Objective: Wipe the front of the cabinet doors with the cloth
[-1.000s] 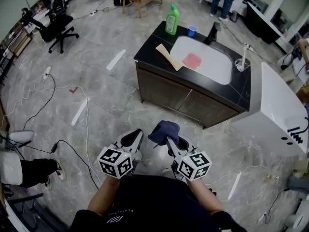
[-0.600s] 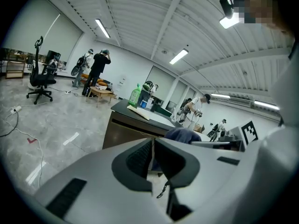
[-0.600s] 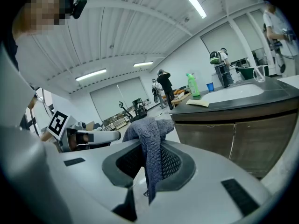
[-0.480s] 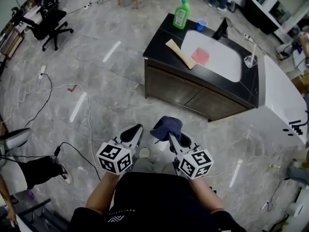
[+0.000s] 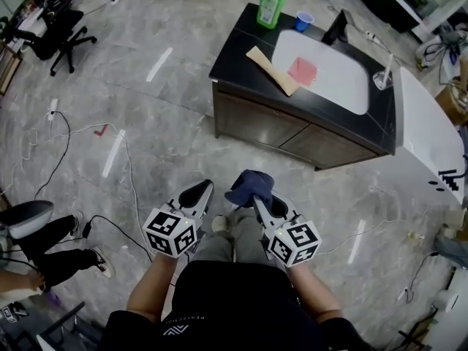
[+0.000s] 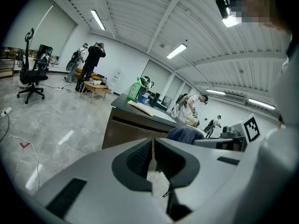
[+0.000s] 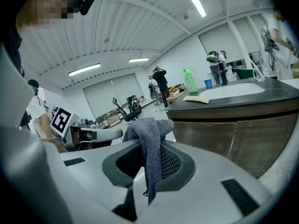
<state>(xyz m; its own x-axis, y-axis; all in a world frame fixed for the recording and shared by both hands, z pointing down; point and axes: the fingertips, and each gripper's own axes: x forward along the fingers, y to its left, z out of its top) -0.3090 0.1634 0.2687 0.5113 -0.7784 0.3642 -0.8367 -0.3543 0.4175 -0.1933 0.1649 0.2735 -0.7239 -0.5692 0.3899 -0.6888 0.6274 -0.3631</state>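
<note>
Both grippers were held low before the person's waist, side by side, pointing forward at the cabinet doors [image 5: 276, 129], which stood well apart from them across the floor. The left gripper [image 6: 153, 147] had its jaws drawn together with nothing between them. The right gripper [image 7: 150, 160] was clamped on the dark blue cloth [image 7: 148, 130], which bunched above the jaws and hung down through them. From the head view the cloth covered that gripper's tips and the marker cubes [image 5: 170, 232] hid the hands. The cabinet appeared to have two doors, though the seam was faint.

A lab hall: office chair [image 5: 53, 29], floor cables [image 5: 131, 189], sink cabinet [image 5: 270, 123].
</note>
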